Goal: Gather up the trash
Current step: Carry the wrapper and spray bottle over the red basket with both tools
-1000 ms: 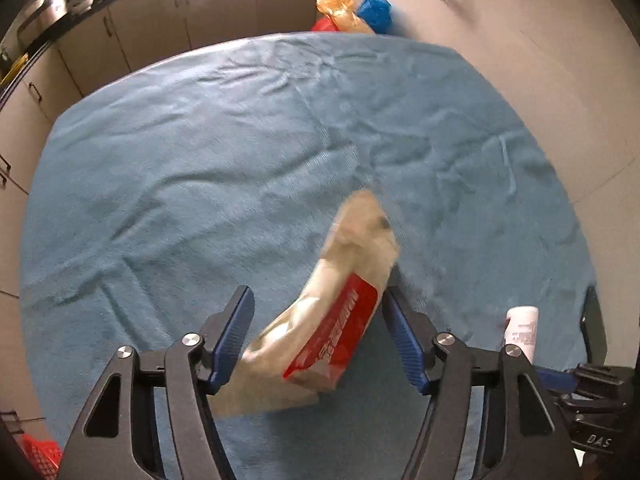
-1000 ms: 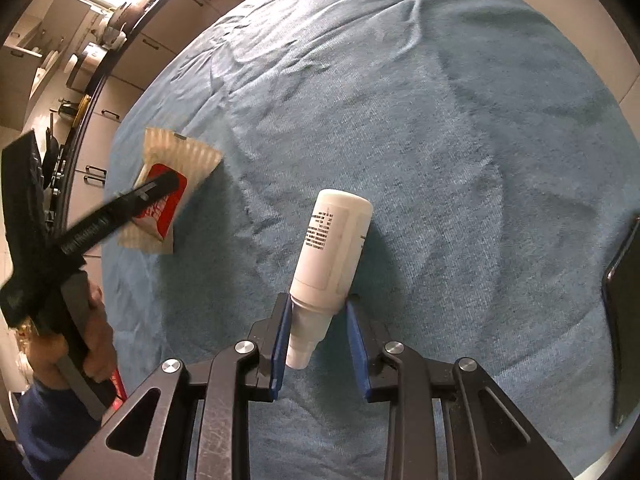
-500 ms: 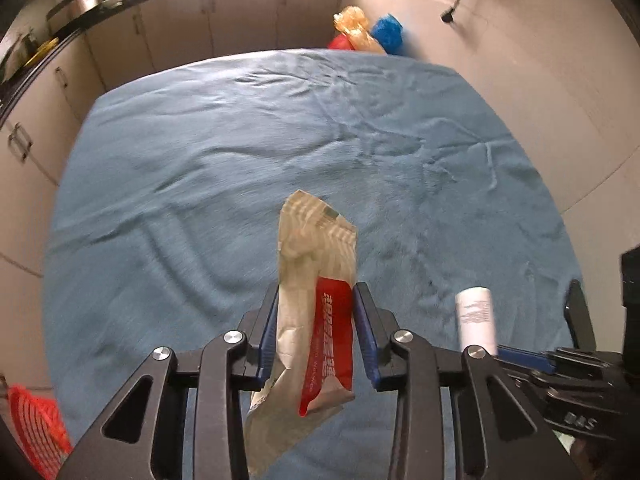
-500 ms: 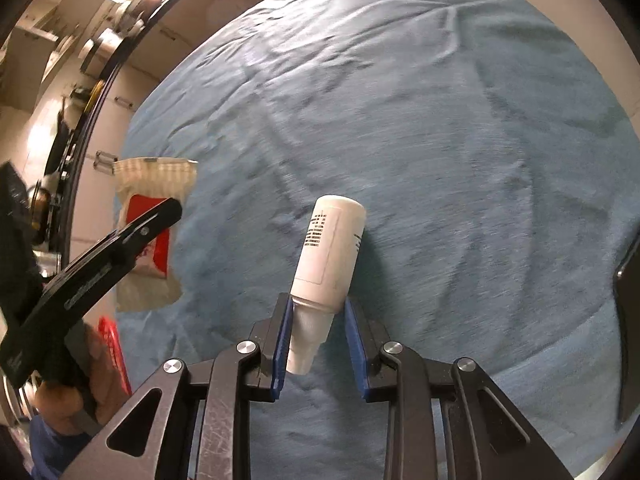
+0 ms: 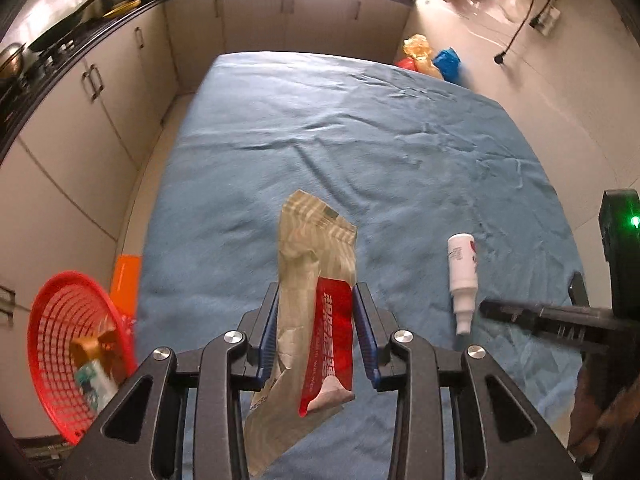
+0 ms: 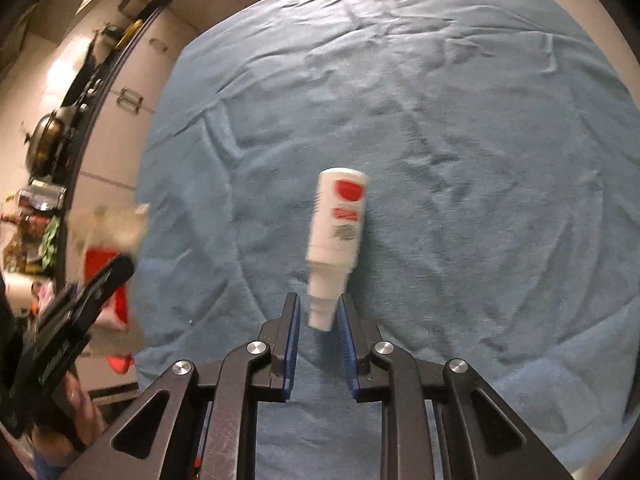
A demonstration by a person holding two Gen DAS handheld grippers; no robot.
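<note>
My left gripper [image 5: 315, 300] is shut on a beige and red wipes packet [image 5: 316, 280], lifted off the blue cloth; the packet's lower end hangs below the jaws. In the right wrist view that packet [image 6: 108, 232] shows blurred at the left edge with the left gripper [image 6: 116, 268]. My right gripper [image 6: 319, 304] is shut on the narrow cap end of a white spray bottle [image 6: 338, 220] with a red mark, held above the cloth. The left wrist view shows the same bottle [image 5: 462, 264] at the tip of the right gripper [image 5: 472, 312]. A red mesh basket [image 5: 52, 320] sits low at the left.
The blue cloth [image 5: 360, 140] covers the table. The basket holds some trash [image 5: 92, 364], with an orange thing [image 5: 126, 280] beside it. Kitchen cabinets [image 5: 80, 120] line the left and far sides. Coloured bags [image 5: 428, 56] lie on the floor beyond the table.
The left jaws closed on the packet and lifted it off the cloth, swinging left until the red basket came into view. The right gripper rose and moved left with the bottle, which rolled to show its red mark.
</note>
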